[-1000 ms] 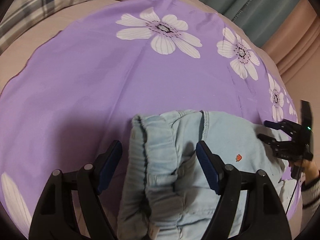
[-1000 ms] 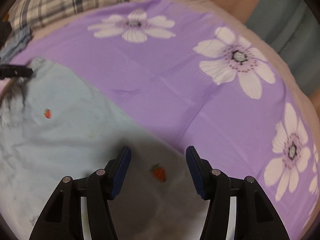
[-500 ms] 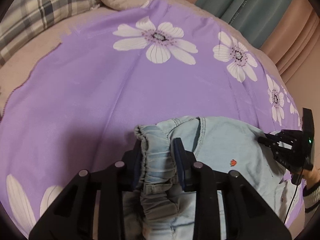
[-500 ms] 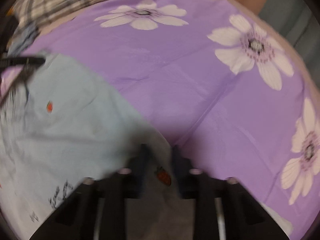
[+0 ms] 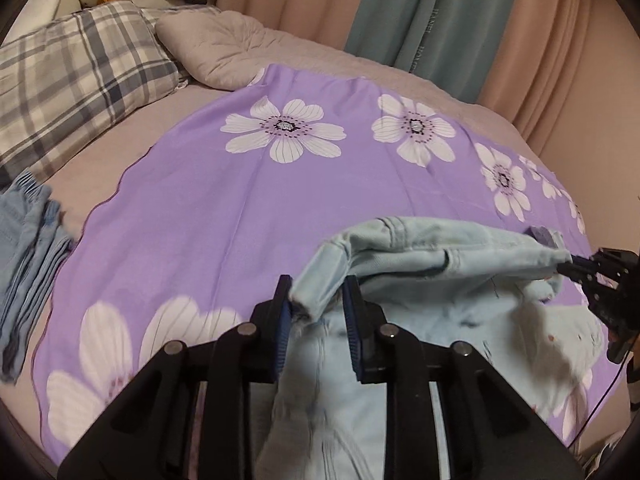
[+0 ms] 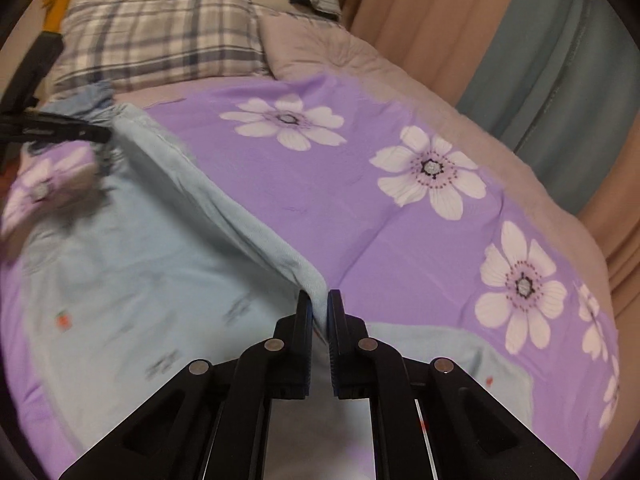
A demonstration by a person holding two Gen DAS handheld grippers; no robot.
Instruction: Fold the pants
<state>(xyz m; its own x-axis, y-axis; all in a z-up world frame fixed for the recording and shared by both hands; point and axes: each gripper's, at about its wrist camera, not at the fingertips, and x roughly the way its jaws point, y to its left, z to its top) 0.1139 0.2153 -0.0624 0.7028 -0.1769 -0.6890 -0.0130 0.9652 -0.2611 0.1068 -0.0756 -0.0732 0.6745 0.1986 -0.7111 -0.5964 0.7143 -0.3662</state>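
Observation:
Light blue pants (image 5: pixel 432 304) with small red prints hang lifted above the purple flowered sheet (image 5: pixel 224 208). My left gripper (image 5: pixel 318 300) is shut on the bunched elastic waistband at one end. My right gripper (image 6: pixel 319 308) is shut on a folded edge of the pants (image 6: pixel 168 240) further along. The fabric is stretched taut between the two grippers. The right gripper shows at the right edge of the left wrist view (image 5: pixel 600 276). The left gripper shows at the left edge of the right wrist view (image 6: pixel 56 132). The lower pant legs trail down below the grippers.
A plaid pillow (image 5: pixel 68 76) and a beige pillow (image 5: pixel 224 48) lie at the head of the bed. Another folded blue garment (image 5: pixel 28 248) lies at the sheet's left edge. Curtains (image 5: pixel 440 12) hang behind the bed.
Both grippers closed on the pants, the left on the waistband, the right on the fabric edge. Both then rose, lifting the pants off the sheet and stretching them.

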